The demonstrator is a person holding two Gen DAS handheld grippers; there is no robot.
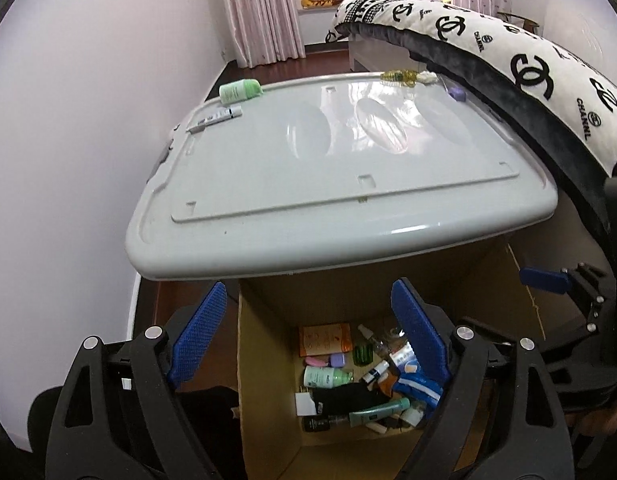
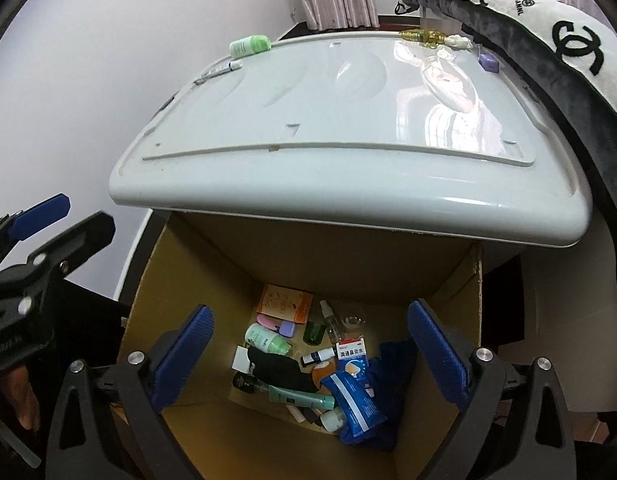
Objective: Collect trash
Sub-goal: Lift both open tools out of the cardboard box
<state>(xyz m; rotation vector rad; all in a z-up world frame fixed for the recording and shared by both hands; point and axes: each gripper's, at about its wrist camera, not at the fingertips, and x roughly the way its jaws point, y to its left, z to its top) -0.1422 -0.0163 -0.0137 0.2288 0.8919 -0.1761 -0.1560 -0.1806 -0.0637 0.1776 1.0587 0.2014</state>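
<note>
Each gripper (image 1: 308, 344) (image 2: 310, 354) has black angular arms, silver round screws and blue textured pads (image 1: 198, 340).

Glossy, smooth grey plastic on the storage-bin lid (image 1: 348, 184), mirroring window light. Matt brown corrugated cardboard for the box (image 2: 196, 264), raw at the cut edges. Rough, knurled blue rubber on the left gripper (image 1: 308, 344) pads (image 1: 196, 336); same blue on the right gripper (image 2: 308, 356) pads (image 2: 436, 352), set in matt black plastic arms with bright metal pins. Soft printed cloth over dark velvety plush on the cushion (image 1: 528, 64). Satin green plastic on the small bottle (image 1: 240, 90). Shiny blue film on the pouch (image 2: 356, 400).
</note>
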